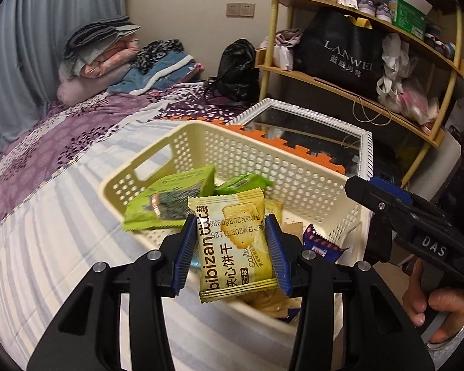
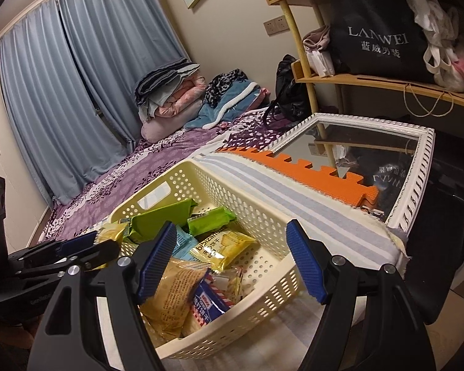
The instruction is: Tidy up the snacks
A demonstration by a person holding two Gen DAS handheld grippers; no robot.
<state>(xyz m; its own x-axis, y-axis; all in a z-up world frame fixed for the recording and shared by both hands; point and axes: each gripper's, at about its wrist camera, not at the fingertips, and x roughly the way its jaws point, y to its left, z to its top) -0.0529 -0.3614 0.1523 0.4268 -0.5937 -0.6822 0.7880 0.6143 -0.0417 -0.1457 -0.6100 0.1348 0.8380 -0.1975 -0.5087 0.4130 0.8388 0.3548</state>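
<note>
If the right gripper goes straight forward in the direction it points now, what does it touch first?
Most likely the snack packets in the cream basket. The right gripper is open and empty, aimed down into the basket; the tan packet and the blue-and-white packet lie nearest between its fingers. Depth is unclear, so which comes first is uncertain.

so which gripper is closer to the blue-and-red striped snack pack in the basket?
Right. The right gripper hangs open directly over the striped pack in the basket. The left gripper sits farther off at the basket's side, shut on a yellow biscuit packet.
</note>
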